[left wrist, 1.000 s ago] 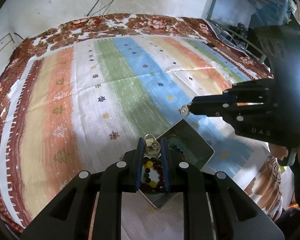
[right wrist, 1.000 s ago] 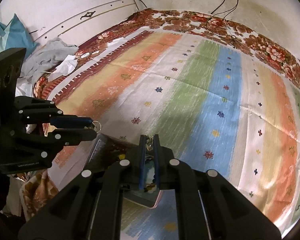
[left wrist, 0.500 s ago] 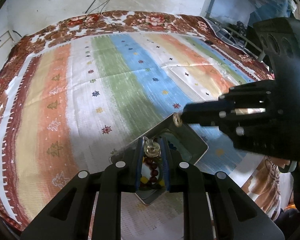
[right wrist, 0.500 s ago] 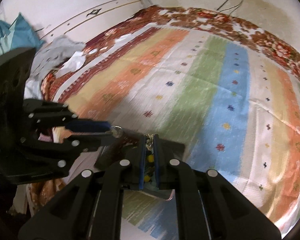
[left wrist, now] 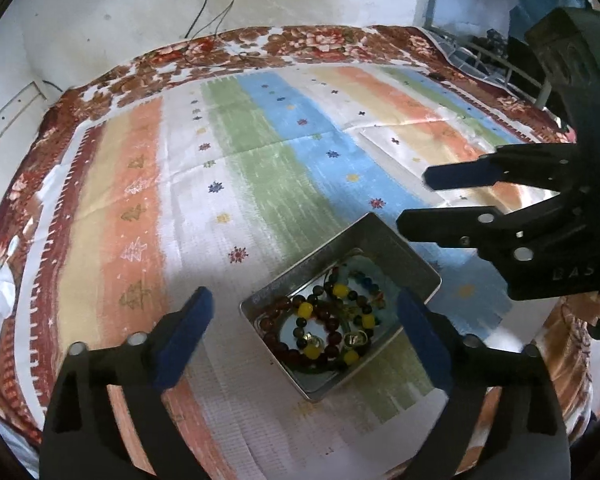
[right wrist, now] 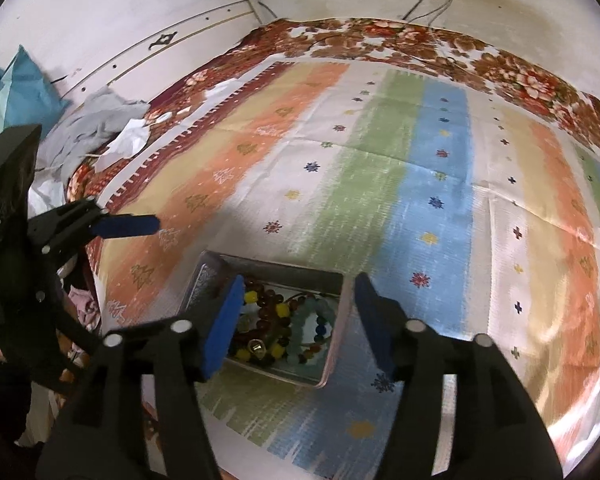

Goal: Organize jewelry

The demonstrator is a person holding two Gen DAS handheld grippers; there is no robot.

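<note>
Two spread grippers hovering over a jewelry tin

Left gripper (left wrist: 305, 312) and right gripper (right wrist: 298, 308) are both gaping, released, above the rectangular silver metal tin (left wrist: 396, 240) lying on the striped cloth (left wrist: 260, 168), with beaded bracelets (left wrist: 320, 320) sitting inside.

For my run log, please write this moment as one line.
left gripper: open, empty | right gripper: open, empty | beaded bracelets: inside metal tin | tin on striped cloth

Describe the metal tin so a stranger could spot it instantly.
Start from the striped cloth spread over the bed. Near its front edge, between the open left tongs, sits a shallow rectangular metal tin. It alone is shiny, and it is heaped with beaded bracelets.
</note>
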